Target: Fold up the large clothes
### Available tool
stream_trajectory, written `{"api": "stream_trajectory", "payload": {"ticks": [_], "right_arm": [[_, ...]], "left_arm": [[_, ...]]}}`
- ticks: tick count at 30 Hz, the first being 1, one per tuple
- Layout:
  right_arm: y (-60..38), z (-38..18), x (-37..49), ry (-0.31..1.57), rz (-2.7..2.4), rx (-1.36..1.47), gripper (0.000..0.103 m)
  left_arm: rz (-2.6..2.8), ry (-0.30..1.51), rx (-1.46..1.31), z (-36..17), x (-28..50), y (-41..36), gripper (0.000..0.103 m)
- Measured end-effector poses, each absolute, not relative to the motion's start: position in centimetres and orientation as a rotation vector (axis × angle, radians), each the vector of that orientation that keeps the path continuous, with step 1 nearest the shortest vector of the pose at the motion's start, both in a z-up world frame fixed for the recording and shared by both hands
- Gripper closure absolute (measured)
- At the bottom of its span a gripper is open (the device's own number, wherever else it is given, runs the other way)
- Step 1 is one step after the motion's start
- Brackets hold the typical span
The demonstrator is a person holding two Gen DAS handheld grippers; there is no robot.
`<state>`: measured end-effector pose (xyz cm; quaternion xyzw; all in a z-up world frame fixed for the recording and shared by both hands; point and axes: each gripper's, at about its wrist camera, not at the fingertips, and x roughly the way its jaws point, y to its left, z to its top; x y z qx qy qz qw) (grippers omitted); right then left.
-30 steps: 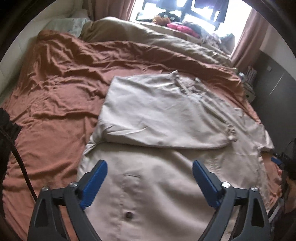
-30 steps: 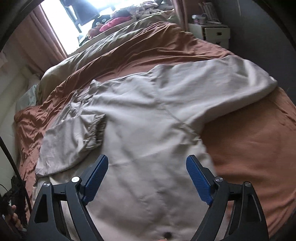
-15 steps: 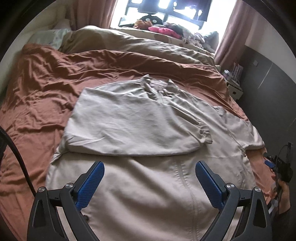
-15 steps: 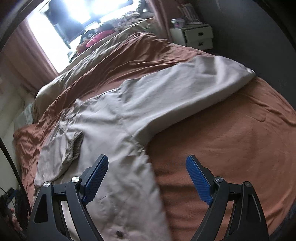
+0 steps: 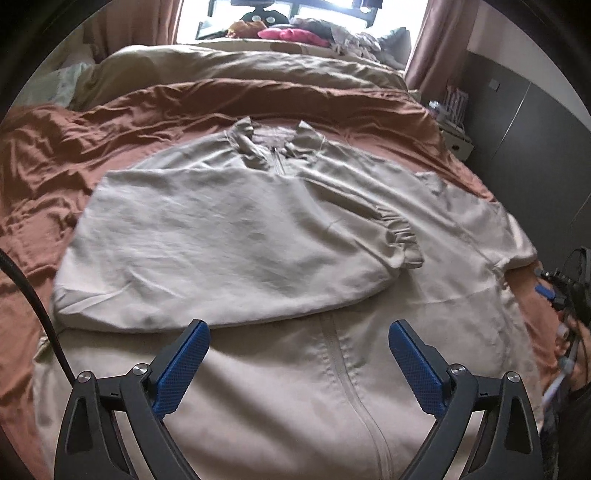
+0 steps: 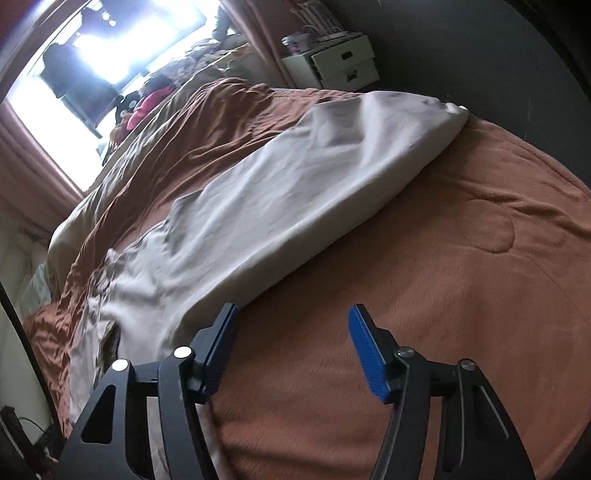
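Note:
A large beige zip-front jacket (image 5: 332,369) lies spread on a rust-brown bedspread (image 5: 55,177). One sleeve (image 5: 221,251) is folded across its chest, the cuff (image 5: 402,240) near the middle. My left gripper (image 5: 297,332) hovers open above the jacket's lower front, over the zip, holding nothing. In the right wrist view the other sleeve (image 6: 314,177) stretches out toward the bed's far right. My right gripper (image 6: 291,314) hangs over bare bedspread (image 6: 443,277) just beside that sleeve's near edge; its jaws are closing with nothing between them.
A beige duvet (image 5: 240,70) and piled clothes (image 5: 291,33) lie at the head of the bed under a bright window. A white drawer unit (image 6: 332,62) stands by the dark wall. A hand with the other gripper (image 5: 565,306) shows at the left view's right edge.
Both grippers have swept rightward along the bed's foot. The left now sits over the zip; the right has left the jacket body for bare bedspread, and its jaws have narrowed.

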<state>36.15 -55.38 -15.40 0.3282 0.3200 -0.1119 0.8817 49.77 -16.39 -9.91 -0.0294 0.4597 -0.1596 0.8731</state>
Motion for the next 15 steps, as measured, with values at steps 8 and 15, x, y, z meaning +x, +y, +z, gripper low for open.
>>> {"api": "stream_trajectory", "payload": {"ticks": [8, 15], "right_arm": [[-57.2, -16.8, 40.0, 0.649, -0.249, 0.750, 0.058], [-59.0, -18.5, 42.5, 0.654, -0.293, 0.811, 0.067]], "left_arm": [[-0.342, 1.006, -0.061, -12.9, 52.6, -16.7, 0.011], [-0.341, 1.003, -0.060, -13.4, 53.3, -15.8, 0.011]]}}
